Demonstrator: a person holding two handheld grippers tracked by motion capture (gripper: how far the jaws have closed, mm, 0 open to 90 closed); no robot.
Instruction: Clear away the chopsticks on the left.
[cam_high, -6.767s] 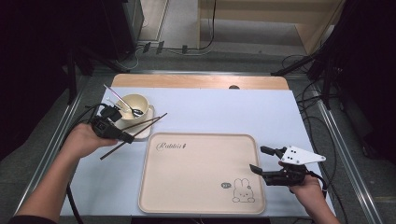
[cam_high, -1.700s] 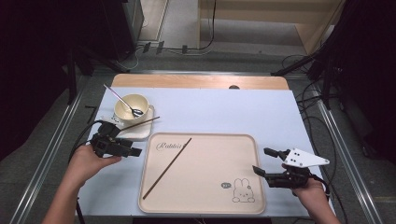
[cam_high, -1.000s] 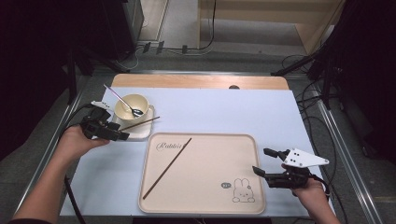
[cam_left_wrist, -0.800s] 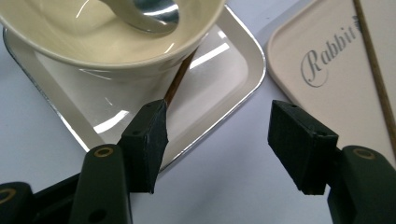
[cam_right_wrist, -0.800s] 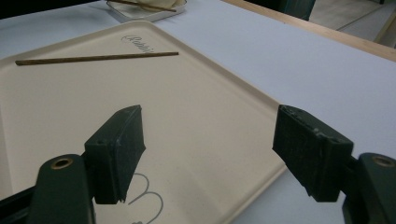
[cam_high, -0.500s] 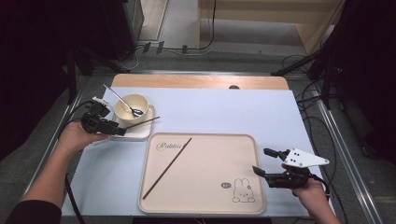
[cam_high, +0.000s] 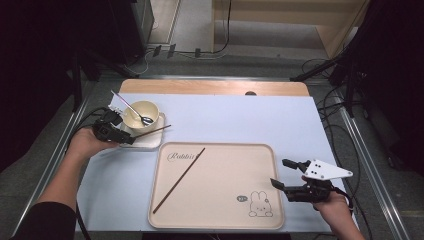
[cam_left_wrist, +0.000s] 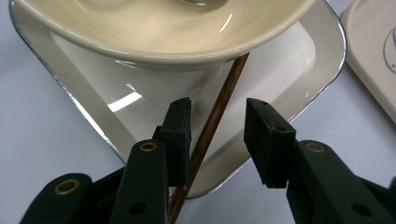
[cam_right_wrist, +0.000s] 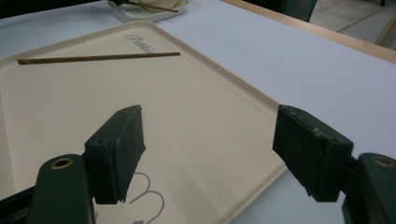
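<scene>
— Since the earlier frames our left gripper (cam_high: 131, 140) has come down to the small dish, and one brown chopstick now lies on the tray that was not there at the start. What do we have between the jaws?

— We have the second chopstick (cam_left_wrist: 219, 109), a thin, dark brown wooden stick with a fine grain. It rests across the square white dish (cam_left_wrist: 299, 88), its far end tucked under the cream bowl (cam_left_wrist: 154, 32) and its near end running out over the dish's rim towards us.

— Are we gripping it?

— Not yet. Our jaws have just been closing, and the stick stands between them, just beside the left pad, possibly brushing it; the right pad is clearly apart from it. So the jaws are half closed around the chopstick without pressing on it.

— Where does all this sit?

— At the far left corner of the blue mat (cam_high: 240, 120), by its left edge. A spoon (cam_high: 131, 109) leans in the bowl.

— The other chopstick?

— We see that one (cam_high: 179, 179) lying diagonally on the left half of the beige tray (cam_high: 225, 220), at the mat's near edge.

— Our right gripper (cam_high: 280, 174)?

— Its jaws stand wide apart with nothing in them, hovering at the tray's near right corner, by the rabbit drawing (cam_high: 260, 204).
</scene>
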